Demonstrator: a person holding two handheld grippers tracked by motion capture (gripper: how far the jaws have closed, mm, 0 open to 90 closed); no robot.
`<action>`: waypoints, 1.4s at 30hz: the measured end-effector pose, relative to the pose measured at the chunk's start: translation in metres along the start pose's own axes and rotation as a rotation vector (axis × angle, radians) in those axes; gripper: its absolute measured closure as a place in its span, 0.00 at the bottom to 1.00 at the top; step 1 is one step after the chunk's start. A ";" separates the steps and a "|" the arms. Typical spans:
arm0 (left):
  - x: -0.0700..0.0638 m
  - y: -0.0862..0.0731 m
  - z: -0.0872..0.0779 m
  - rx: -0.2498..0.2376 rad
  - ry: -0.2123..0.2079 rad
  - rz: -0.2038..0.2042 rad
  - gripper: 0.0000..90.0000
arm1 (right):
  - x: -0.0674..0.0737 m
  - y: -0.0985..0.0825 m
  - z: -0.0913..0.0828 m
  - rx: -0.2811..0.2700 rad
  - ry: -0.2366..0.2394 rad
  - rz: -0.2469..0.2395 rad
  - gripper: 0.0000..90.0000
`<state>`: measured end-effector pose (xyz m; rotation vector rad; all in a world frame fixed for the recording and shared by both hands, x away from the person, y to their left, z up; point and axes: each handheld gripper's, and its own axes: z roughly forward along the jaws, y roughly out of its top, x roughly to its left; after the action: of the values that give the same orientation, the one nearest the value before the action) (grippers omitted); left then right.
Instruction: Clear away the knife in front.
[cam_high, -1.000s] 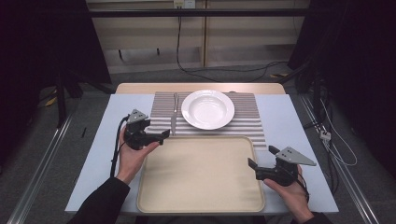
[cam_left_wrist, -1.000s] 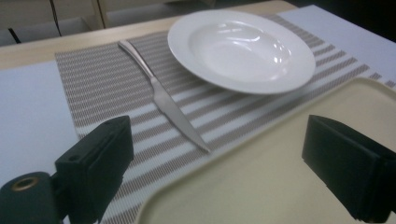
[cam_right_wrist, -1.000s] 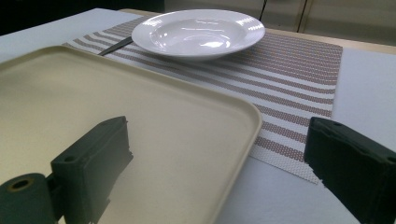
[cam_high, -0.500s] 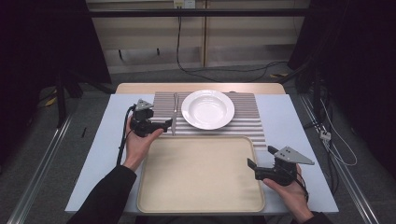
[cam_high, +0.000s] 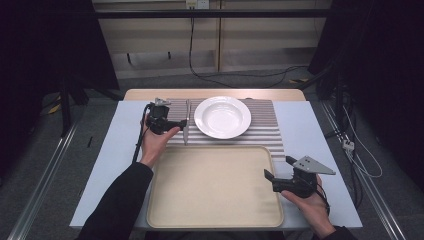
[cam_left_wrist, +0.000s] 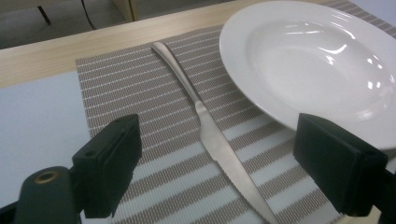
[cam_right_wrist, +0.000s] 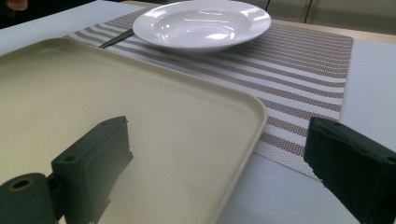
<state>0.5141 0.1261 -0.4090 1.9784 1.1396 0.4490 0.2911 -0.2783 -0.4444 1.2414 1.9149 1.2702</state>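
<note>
Knife (cam_left_wrist: 219, 144) retrieval looked like the step in hand: the piece lay flat on the striped placemat (cam_high: 260, 137), just left of the white plate (cam_high: 222, 117) and beyond the far edge of the beige tray (cam_high: 215, 210), its handle pointing away from the person. The left gripper (cam_high: 181, 123) had reached in over the mat toward it, and in the left gripper view the blade ran between the two black jaws, which had just been closing a little yet stood wide apart, their pads clear of the metal. The right gripper (cam_high: 267, 176) waited by the tray's right near corner, jaws spread wide with nothing between them, one jaw over the tray and the other off its rim. My reading was that the approach was nearly finished and the grasp not yet made. The next move would call for lowering the left gripper until the pads sat either side of the thin blade or its neck, low against the mat, then closing squarely; a flat, slick knife could easily slip or pivot if pinched off-centre, and the plate's rim lay close beside one jaw.
</note>
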 end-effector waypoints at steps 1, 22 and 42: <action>0.001 0.002 0.003 0.012 0.007 -0.005 0.19 | 0.000 0.000 0.001 0.002 0.002 0.002 0.08; 0.019 0.029 0.058 0.108 0.046 -0.039 0.45 | -0.001 -0.001 0.001 0.008 0.013 0.001 0.10; 0.014 0.030 0.108 0.211 0.070 -0.029 0.69 | 0.001 -0.002 0.002 0.020 0.030 -0.008 0.10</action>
<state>0.6065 0.0803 -0.4543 2.1380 1.3032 0.3988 0.2916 -0.2773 -0.4467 1.2299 1.9569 1.2753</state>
